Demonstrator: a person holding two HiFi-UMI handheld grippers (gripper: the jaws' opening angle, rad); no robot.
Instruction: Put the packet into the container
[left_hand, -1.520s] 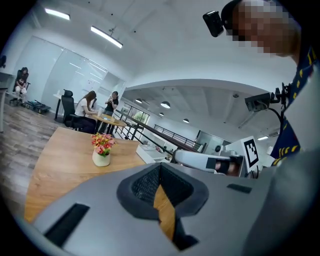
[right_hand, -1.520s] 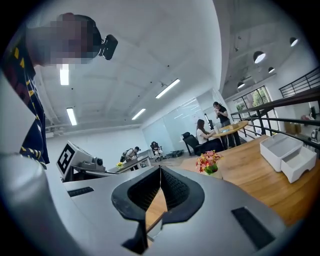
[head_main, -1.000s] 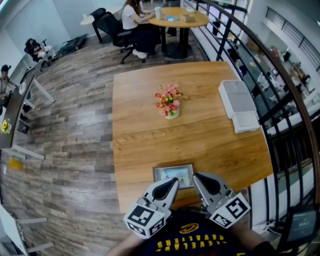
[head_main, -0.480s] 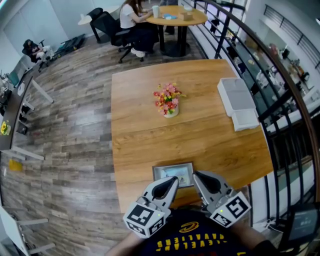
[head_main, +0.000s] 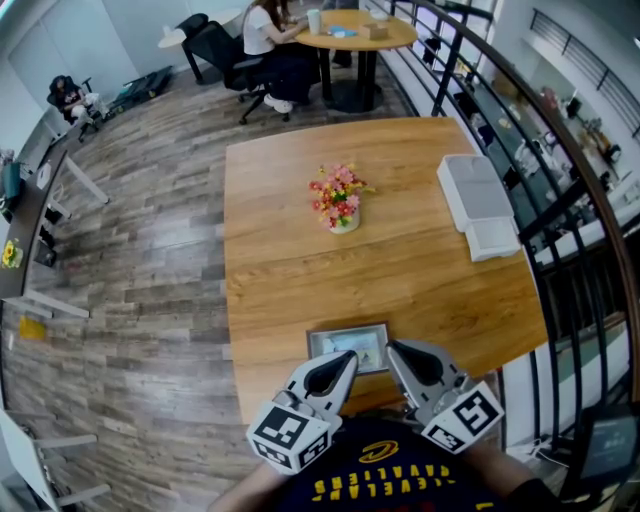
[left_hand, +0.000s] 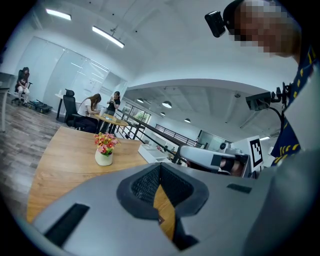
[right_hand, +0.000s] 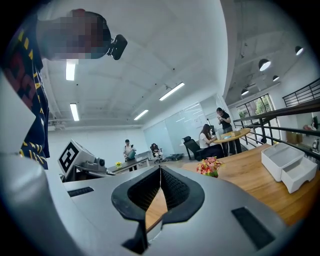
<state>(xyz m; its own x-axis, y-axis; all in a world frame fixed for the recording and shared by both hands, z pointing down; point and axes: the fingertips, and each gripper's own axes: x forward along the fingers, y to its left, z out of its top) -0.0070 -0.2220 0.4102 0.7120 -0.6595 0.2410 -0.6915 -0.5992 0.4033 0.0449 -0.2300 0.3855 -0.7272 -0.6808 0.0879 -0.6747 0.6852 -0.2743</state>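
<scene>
In an open office, seen steeply from above: grey wood-plank floor (head_main: 150, 250) on the left and, filling the middle, a large square wooden counter (head_main: 300, 270). Beyond its far edge, a round table (head_main: 355, 35) with a seated person (head_main: 262, 35). Down the right side, a dark metal railing (head_main: 520, 130).

At the counter's right edge, a white container (head_main: 478, 205), made of a larger tray with a smaller part touching its near end. Lies open and shows nothing inside from this angle.

At the bottom of the view, just over the counter's near edge, left claw (head_main: 347, 360) and right claw (head_main: 392, 350), side by side, each with a black-and-white marker cube at the back. Both clenched and empty: in the left gripper view (left_hand: 160, 167) and the right gripper view (right_hand: 160, 172) the ribbed pads meet with nothing between them, only a sliver of wood showing below.

Near the counter's middle, a small white pot of pink, red and yellow flowers (head_main: 338, 200), upright.

Smallest, the packet (head_main: 348, 345): flat, pale, with a grey border, lying on the counter at its near edge, just ahead of the two claw tips. Cannot tell whether either tip touches it. Sits well apart from the container, with the flowers roughly between but farther back.
</scene>
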